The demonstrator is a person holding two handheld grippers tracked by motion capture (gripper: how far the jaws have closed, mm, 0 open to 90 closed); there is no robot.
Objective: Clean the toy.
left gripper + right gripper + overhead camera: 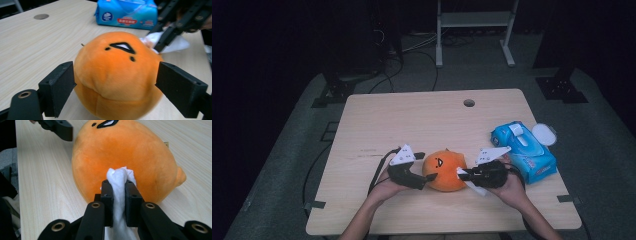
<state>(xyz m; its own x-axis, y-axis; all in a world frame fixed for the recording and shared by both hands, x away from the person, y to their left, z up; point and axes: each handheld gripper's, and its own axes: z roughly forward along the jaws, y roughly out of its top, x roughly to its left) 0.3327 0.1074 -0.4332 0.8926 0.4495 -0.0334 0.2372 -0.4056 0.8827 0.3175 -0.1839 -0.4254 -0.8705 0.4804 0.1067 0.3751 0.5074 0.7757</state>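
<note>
A round orange plush toy (443, 171) with a small stitched face lies on the wooden table (412, 120) near its front edge. My left gripper (424, 167) stands open at the toy's left side. In the left gripper view the toy (115, 75) sits between the two black pads, round and unsqueezed. My right gripper (460, 173) comes in from the toy's right, shut on a white tissue (117, 177). The bunched end of the tissue rests against the plush (125, 152). The rest of the tissue (172, 43) trails back under that gripper.
A blue pack of wipes (524, 150) lies at the right of the table, with a round white lid (544, 134) beside it. There is a cable hole (469, 103) near the far edge. Table-frame legs and cables stand on the floor beyond.
</note>
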